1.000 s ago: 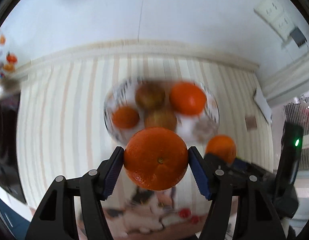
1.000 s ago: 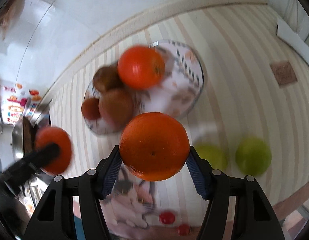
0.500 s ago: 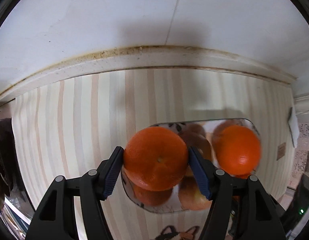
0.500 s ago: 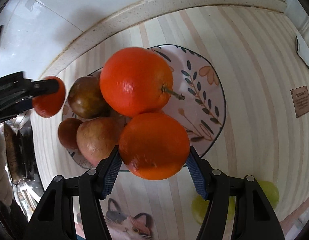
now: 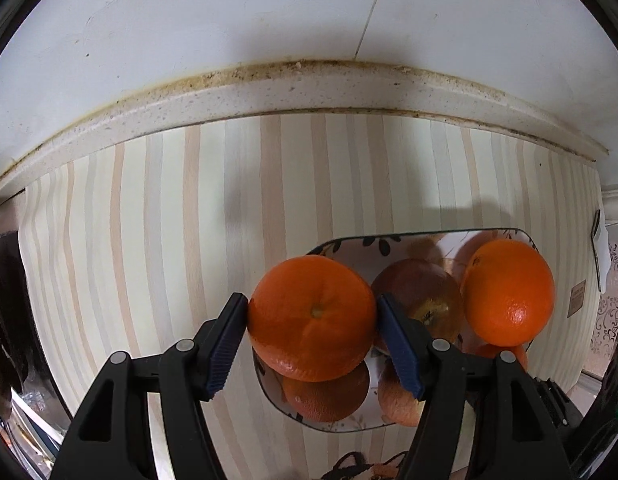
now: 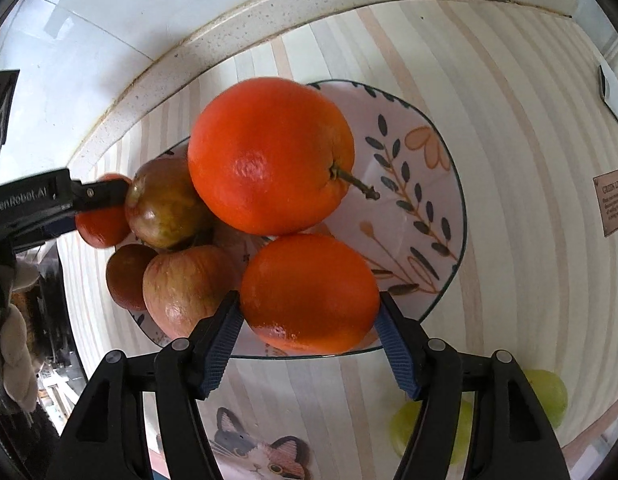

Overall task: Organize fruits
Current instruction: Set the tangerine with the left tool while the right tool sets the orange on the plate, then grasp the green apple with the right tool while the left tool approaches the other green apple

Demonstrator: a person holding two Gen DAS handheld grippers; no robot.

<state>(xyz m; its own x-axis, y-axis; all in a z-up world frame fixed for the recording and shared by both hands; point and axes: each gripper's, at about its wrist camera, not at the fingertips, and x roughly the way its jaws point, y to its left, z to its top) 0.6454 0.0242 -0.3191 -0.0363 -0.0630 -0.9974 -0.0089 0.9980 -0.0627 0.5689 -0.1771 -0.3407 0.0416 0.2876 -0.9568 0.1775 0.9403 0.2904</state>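
My left gripper (image 5: 313,318) is shut on an orange (image 5: 312,316), held above the left edge of a leaf-patterned plate (image 5: 349,242). The plate holds apples (image 5: 421,300), a large orange (image 5: 507,292) and another orange (image 5: 329,398) under mine. My right gripper (image 6: 311,316) is shut on a second orange (image 6: 309,292), held over the plate's near rim (image 6: 449,280). In the right wrist view a big stemmed orange (image 6: 269,156) tops several apples (image 6: 181,284), and the left gripper's finger (image 6: 57,200) with its orange (image 6: 101,224) is at the plate's far left.
The plate sits on a striped mat (image 5: 169,220) that runs to a stone ledge and white wall (image 5: 269,20). Two green fruits (image 6: 549,396) lie on the mat near right of the plate. A cat picture (image 6: 261,456) is printed at the mat's near edge.
Both grippers have moved closer to the plate with their oranges still held. The left one has lowered toward the plate's left side; the right one has come down over the near rim.
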